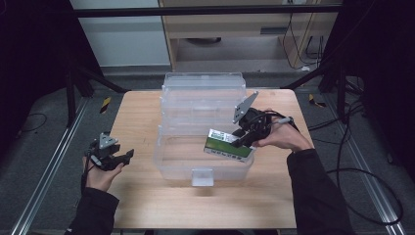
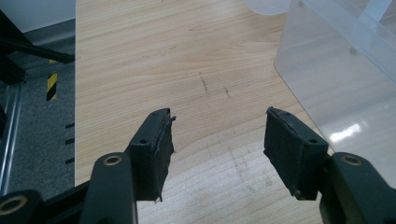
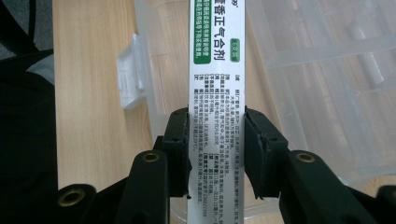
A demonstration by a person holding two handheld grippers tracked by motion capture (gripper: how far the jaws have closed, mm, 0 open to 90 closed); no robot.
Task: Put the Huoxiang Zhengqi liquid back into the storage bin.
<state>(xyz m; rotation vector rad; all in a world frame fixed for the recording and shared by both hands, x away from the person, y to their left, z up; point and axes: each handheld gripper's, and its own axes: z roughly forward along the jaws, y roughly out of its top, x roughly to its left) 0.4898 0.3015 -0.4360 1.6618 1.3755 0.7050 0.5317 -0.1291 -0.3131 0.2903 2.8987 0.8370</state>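
A clear plastic storage box [image 1: 166, 156] stands open in the middle of the wooden table, its lid leaning back. My right gripper [image 1: 242, 141] is shut on a green and white medicine carton [image 1: 227, 145] and holds it tilted over the box's right side. In the right gripper view the jaws press both sides of the carton [image 3: 216, 70], which runs away from the camera above the box [image 3: 299, 56]. My left gripper [image 1: 125, 157] rests at the table's left side, open with nothing between its fingers. In the left gripper view, that gripper [image 2: 217, 142] sits above bare wood.
The box's white front latch [image 1: 202, 176] faces the near edge of the table [image 1: 205, 210]. A corner of the box [image 2: 345, 79] lies right of the left gripper. Dark floor, metal rails and cables surround the table.
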